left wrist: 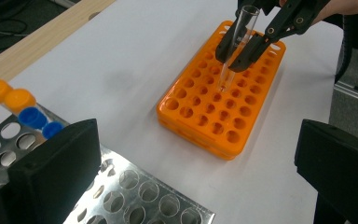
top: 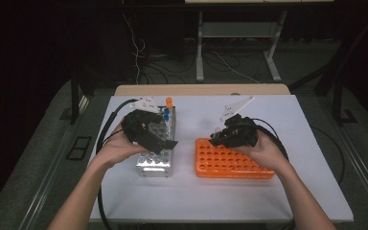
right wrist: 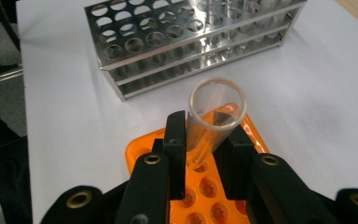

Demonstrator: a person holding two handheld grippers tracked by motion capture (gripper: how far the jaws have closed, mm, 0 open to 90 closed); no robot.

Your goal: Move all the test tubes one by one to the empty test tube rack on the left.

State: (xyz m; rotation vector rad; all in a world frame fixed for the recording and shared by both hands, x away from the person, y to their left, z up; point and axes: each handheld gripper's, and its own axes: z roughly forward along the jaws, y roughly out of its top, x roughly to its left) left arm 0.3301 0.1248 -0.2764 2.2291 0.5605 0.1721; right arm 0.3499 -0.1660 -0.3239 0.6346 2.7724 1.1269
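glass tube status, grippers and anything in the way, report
Right gripper shut on glass tube, tilted over orange rack. Left gripper open above metal rack. Nothing in the way.

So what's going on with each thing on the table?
Clear tube: uncapped, tilted, clamped, its tip over the orange rack.
Right hand-held gripper: shut on the clear tube.
Left hand-held gripper: open, holding nothing.
Orange rack: holes unfilled.
Metal rack: holds capped tubes at one end.

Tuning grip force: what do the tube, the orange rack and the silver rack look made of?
Tube: clear and smooth, rack shows through it; glass or clear plastic, can't tell which.
Orange rack: likely moulded plastic, uniform colour, soft sheen.
Silver rack: looks like metal, bright reflective perforated plates.
Right gripper: clamped on the tube.
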